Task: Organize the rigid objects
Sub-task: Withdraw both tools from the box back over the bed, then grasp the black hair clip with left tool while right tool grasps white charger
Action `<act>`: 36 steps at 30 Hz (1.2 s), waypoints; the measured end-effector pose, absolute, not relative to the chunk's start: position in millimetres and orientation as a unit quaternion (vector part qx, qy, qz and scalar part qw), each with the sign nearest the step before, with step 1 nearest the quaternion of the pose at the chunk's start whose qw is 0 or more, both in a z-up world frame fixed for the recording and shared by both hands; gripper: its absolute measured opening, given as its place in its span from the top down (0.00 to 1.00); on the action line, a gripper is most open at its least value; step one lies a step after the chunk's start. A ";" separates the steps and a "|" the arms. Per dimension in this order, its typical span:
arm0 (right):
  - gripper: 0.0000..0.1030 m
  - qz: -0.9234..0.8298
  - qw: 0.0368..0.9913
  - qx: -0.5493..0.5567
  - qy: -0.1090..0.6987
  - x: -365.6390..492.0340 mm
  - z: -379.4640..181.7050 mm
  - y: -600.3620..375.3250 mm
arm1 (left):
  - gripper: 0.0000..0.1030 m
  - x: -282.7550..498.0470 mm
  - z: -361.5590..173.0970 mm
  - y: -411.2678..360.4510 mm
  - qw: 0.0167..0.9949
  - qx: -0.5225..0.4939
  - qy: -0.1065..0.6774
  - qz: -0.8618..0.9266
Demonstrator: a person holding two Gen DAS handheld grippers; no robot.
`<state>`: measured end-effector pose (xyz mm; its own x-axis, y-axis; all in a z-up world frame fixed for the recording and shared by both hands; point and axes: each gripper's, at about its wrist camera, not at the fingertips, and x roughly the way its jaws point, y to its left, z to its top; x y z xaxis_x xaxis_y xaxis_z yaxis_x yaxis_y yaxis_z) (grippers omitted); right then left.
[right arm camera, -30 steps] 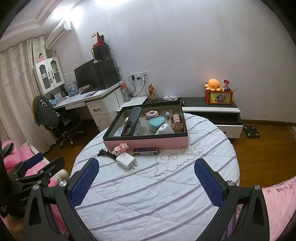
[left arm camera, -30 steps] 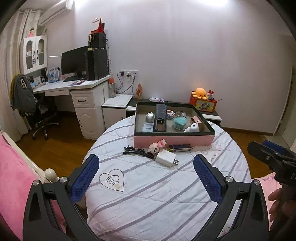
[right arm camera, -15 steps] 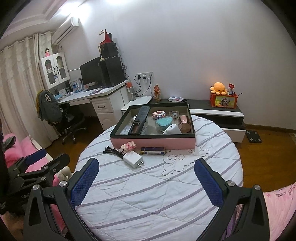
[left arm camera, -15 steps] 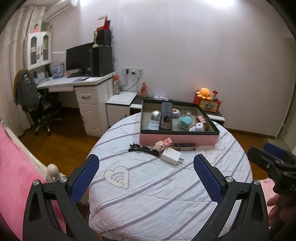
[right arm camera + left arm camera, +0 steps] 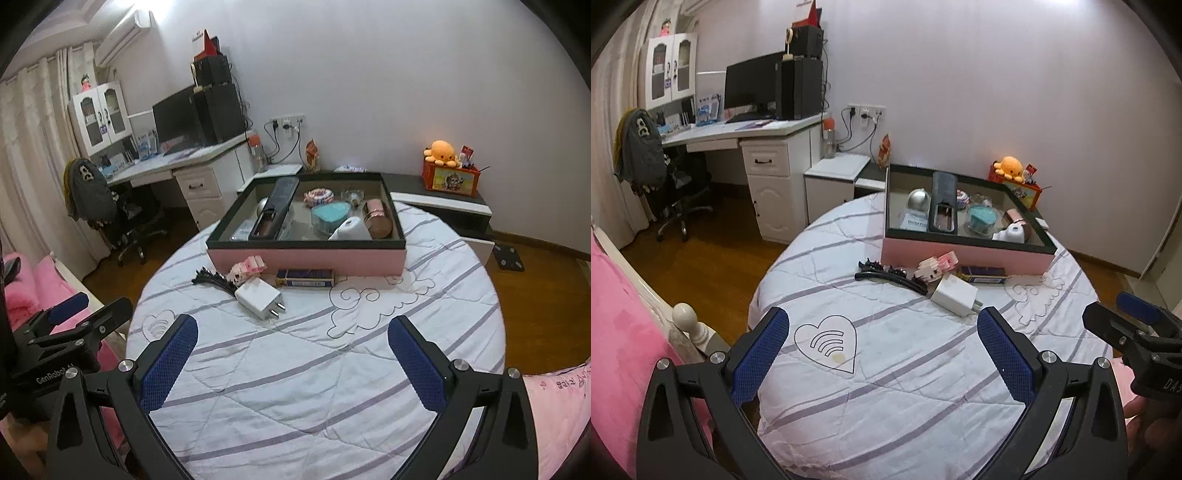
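A pink box with a dark rim stands at the far side of a round table with a striped white cloth. It holds a remote, a teal case and several small items. In front of it lie a white charger, a black hair clip, a pink block toy and a dark blue flat box. My left gripper and right gripper are both open and empty, above the table's near side.
A white desk with a monitor and an office chair stand at the back left. A low dark cabinet with an orange plush toy is behind the table. Pink bedding lies at the left.
Both grippers have moved forward toward the table; the box and loose items look larger and closer. Both stay open and empty.
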<state>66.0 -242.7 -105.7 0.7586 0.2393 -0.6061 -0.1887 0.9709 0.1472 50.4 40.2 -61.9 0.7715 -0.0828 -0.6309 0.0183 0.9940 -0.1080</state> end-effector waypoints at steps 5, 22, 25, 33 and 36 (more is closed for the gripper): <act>0.00 0.117 0.930 0.035 0.346 84.5 -118.8 -238.5 | 0.00 63.5 -71.9 42.4 0.937 -0.045 0.347 -0.029; 0.00 0.151 0.899 0.016 0.412 159.1 -166.0 -221.4 | 0.00 133.4 -123.5 39.1 0.912 -0.006 0.407 -0.048; 0.00 0.160 0.891 0.016 0.424 173.5 -177.0 -216.4 | 0.00 146.0 -133.4 38.7 0.908 -0.005 0.416 -0.050; 0.01 0.194 0.875 0.009 0.443 196.7 -199.7 -200.3 | 0.00 163.0 -150.2 45.0 0.901 0.001 0.430 -0.062; 0.04 0.200 0.874 0.009 0.442 201.7 -203.7 -197.2 | 0.00 168.3 -154.4 48.4 0.898 -0.002 0.436 -0.058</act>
